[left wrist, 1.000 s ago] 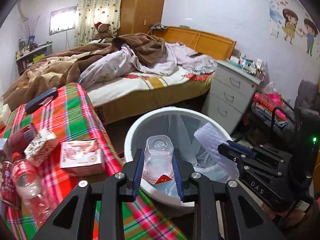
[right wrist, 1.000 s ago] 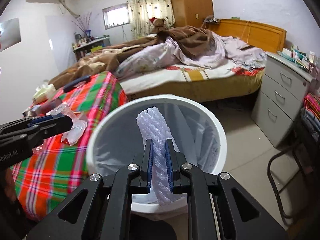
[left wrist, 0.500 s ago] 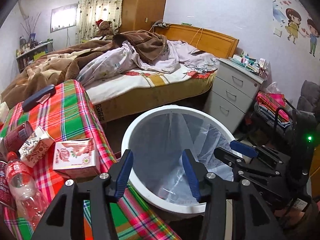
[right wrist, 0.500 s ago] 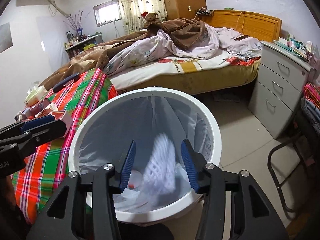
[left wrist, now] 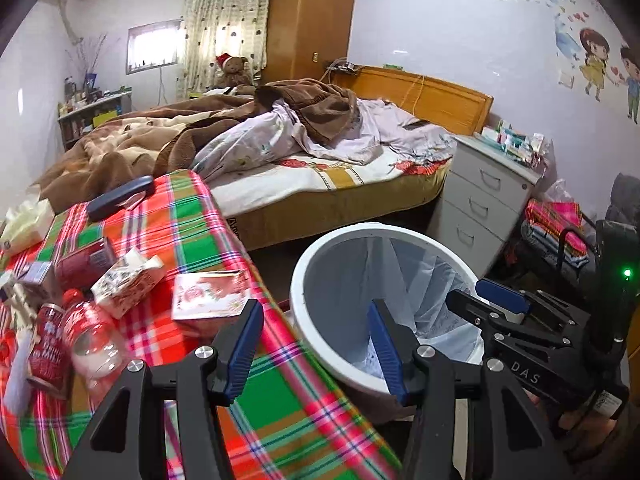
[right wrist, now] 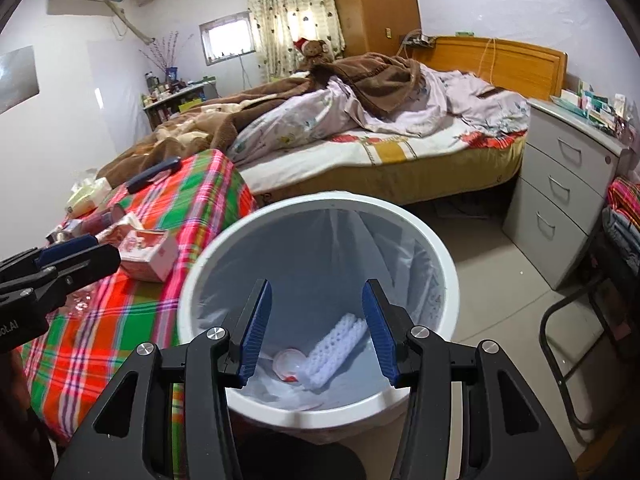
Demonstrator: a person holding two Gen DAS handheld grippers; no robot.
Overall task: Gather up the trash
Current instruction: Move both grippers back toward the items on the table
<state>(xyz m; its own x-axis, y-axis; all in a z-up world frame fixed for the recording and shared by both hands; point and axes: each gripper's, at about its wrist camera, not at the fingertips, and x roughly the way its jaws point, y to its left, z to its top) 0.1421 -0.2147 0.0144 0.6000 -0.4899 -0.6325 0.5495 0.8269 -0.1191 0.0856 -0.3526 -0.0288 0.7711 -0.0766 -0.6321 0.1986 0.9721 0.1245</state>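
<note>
A white trash bin point(right wrist: 424, 236) lined with a clear bag stands on the floor beside the plaid-covered table point(left wrist: 192, 232). Inside it lie a white foam net sleeve point(right wrist: 340, 344) and a clear plastic cup point(right wrist: 290, 362). My right gripper point(right wrist: 316, 332) is open and empty above the bin's near rim. My left gripper point(left wrist: 314, 350) is open and empty over the table edge, next to the bin point(left wrist: 320, 272). On the table lie a pink carton point(left wrist: 208, 296), a torn carton point(left wrist: 128, 280), a plastic bottle point(left wrist: 90, 336) and a red can point(left wrist: 48, 352).
An unmade bed point(left wrist: 304, 160) stands behind the bin. A grey drawer unit point(right wrist: 568, 188) is at the right, with a black metal chair frame point(right wrist: 576, 344) near it. A tissue pack point(left wrist: 26, 226) and a dark case point(left wrist: 120, 198) lie at the table's far end.
Both grippers opened and dropped their loads: the plastic cup from the left, the foam sleeve from the right. Both pieces now lie in the bin. The left gripper moved left over the table edge.
</note>
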